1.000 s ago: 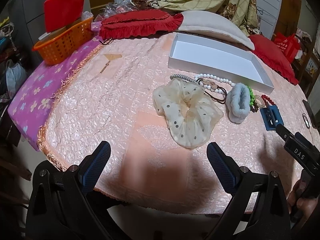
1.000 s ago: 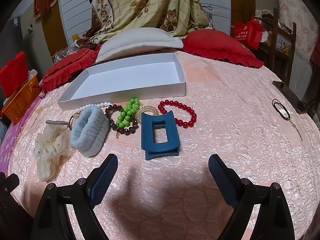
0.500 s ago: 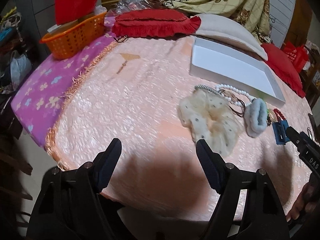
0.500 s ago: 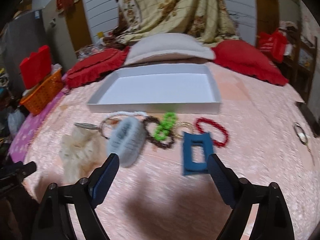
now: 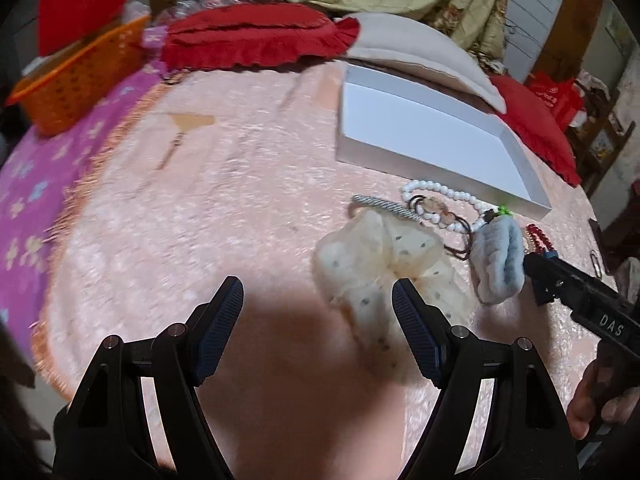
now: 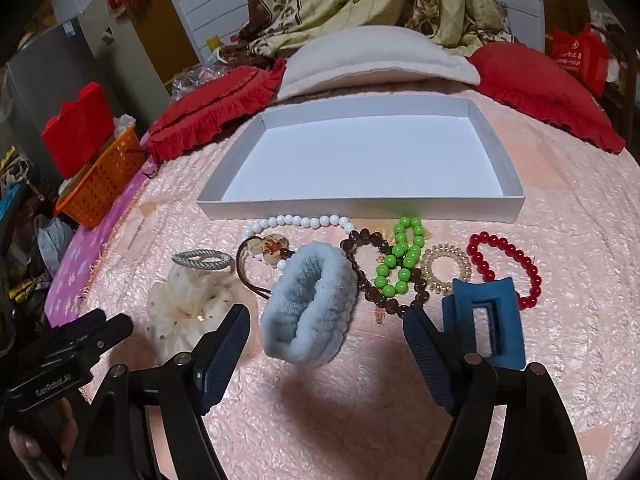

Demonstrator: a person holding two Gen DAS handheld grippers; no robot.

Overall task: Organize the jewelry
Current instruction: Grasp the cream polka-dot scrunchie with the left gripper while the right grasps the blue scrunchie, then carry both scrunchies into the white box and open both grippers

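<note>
Since a second ago: left tool (image 5: 318, 304) now sitting with jaws spread apart, narrower than before, hovering over the pink bed cover (image 5: 224, 216), its right finger crossing the cream dotted scrunchie (image 5: 380, 256). Right tool (image 6: 326, 332) now lying closer to the row of pieces, jaws released and wide, framing the pale blue fluffy scrunchie (image 6: 310, 304) without touching it; earlier framing only bare cover in front of the blue hair claw (image 6: 486, 320), now just beside the right finger. All pieces lying where they were.

Counting on the bed, all outside the tray:
- Two scrunchies: cream dotted one at the left, pale blue one beside it.
- Four bead bracelets: white (image 6: 304, 222), brown (image 6: 364, 272), green (image 6: 400, 264), red (image 6: 506, 268). Green one lying across the brown.
- One clear spiral hair tie (image 6: 446, 268), between green and red beads.
- One grey braided hair tie (image 6: 202, 260), just behind the cream scrunchie.
- One brown cord with a pale pendant (image 6: 270, 250), touching the white beads.
- One blue hair claw, overlapping the red bracelet's near edge.

One white tray (image 6: 360, 204), shallow, nothing inside, sitting just behind the row. Behind it, one beige pillow (image 6: 376, 56) and two red frilled cushions (image 6: 216, 112). One orange basket (image 6: 100, 176) at the far left.
</note>
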